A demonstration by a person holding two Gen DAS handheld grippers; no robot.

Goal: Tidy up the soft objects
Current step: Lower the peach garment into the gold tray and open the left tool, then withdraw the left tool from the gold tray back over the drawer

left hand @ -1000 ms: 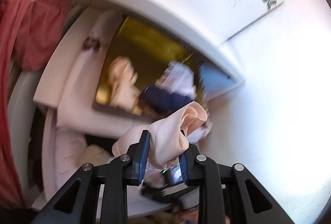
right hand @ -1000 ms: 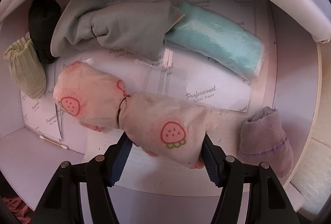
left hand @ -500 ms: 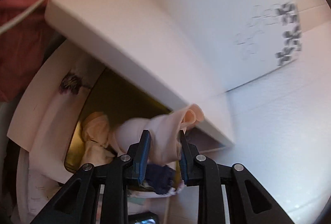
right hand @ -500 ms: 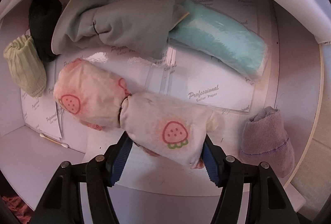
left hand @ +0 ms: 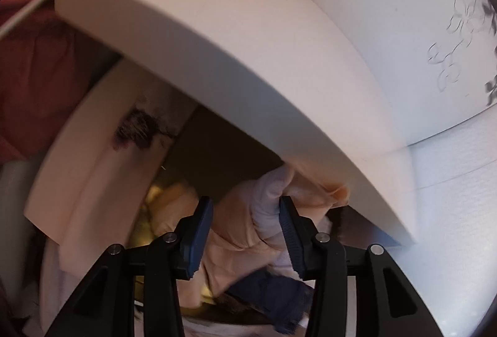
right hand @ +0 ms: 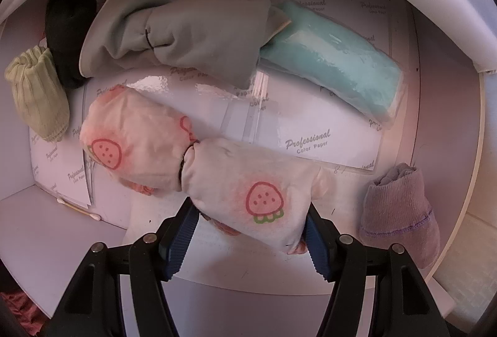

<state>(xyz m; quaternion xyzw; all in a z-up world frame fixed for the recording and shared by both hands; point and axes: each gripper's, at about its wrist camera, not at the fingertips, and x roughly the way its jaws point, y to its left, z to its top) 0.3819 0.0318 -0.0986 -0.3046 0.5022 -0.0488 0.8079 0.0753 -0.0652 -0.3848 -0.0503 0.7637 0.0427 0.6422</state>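
A big white box lid [left hand: 236, 63] is filling most of the left wrist view, hanging tilted over a dark-lined box [left hand: 217, 163] below it. Red fabric [left hand: 37, 82] is lying off to the left of that box. In the right wrist view, a white box [right hand: 441, 125] lined with printed paper sheets [right hand: 310, 147] is holding the other soft things.

Inside the white box, a grey bundle [right hand: 186, 41] is lying across the top, touching a teal pack in clear wrap [right hand: 335, 69] on its right and a black sock [right hand: 68, 35] on its left. A strawberry-print bundle [right hand: 198, 169], tied at its middle, is lying below them. A purple sock [right hand: 400, 212] is sitting at the lower right, a pale green sock [right hand: 37, 91] at the left wall, and a cotton swab [right hand: 77, 209] at the lower left.

The left gripper [left hand: 247, 231] is reaching under the lid, its fingers opening around a peach cloth roll [left hand: 248, 219] that is sitting between them over the dark box, apparently loose from the left pad. The right gripper [right hand: 251, 234] is pointing down, its fingers spread wide along both sides of the strawberry-print bundle's near end; I cannot tell whether they are squeezing it.
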